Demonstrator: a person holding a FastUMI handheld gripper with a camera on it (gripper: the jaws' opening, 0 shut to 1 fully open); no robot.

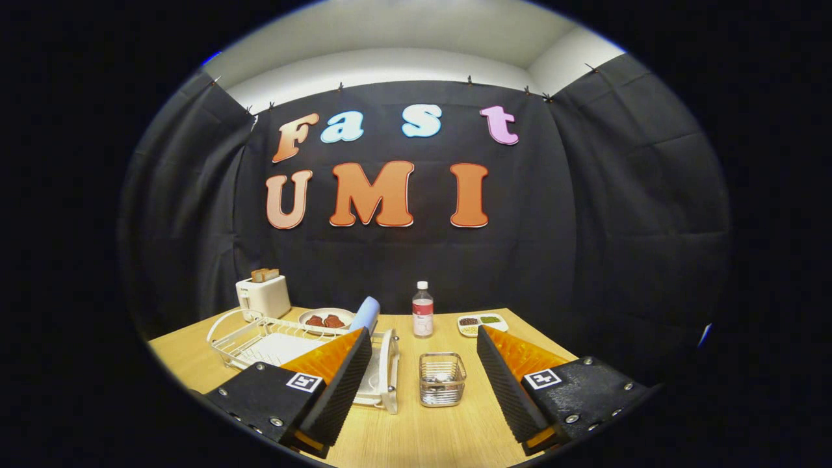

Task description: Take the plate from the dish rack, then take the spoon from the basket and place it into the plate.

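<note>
Plate [389, 367] upright, edge-on, jaws apart

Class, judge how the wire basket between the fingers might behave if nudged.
The wire basket looks light, so it would probably slide on the smooth table. Its squat shape makes tipping unlikely. The open tool has not touched it.

Gripper [424, 383] fingers wide apart, gripping nothing, raised over the desk [416, 435] near edge. Wire basket [442, 379] sits on the desk between the fingers. Dish rack [260, 341] on the desk's left side, plate [390, 367] upright at its right end. Toaster [263, 296] at far-left corner; bottle [422, 311] near far edge.
</note>
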